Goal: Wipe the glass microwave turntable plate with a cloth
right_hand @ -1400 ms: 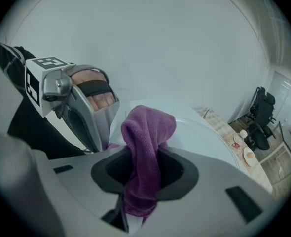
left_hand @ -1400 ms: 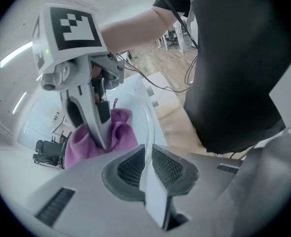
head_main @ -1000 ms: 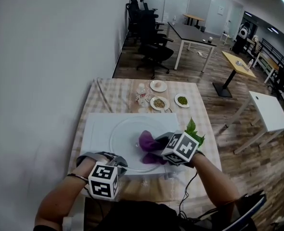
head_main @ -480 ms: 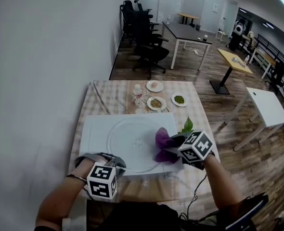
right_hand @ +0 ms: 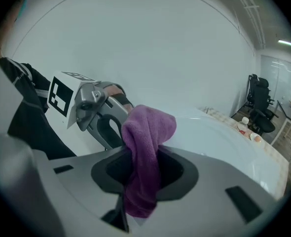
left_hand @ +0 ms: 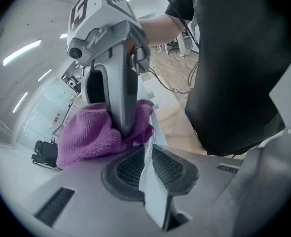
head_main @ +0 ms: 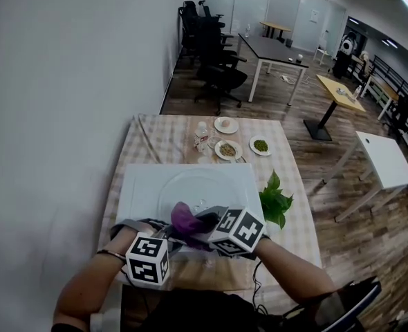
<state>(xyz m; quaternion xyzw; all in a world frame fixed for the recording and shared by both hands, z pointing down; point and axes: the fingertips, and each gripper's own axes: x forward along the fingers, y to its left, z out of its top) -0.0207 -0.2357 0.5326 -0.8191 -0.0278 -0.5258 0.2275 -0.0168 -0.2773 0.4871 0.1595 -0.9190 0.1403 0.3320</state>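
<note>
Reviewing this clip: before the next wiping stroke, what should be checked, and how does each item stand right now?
1. Cloth grip: ok. The right gripper is shut on the purple terry cloth.
2. Cloth pressed against the round clear glass turntable plate: cannot tell; it sits over the plate's near rim.
3. Hold-down: cannot tell. The left gripper has a thin pale edge between its pads, and its jaws are opening. Whether that edge is the plate or the white rectangular board is unclear.
4. Gap between grippers: not ok, they are crowded together.
5. Stroke path: ok. The small white dishes and green leafy sprig lie off the board.
</note>
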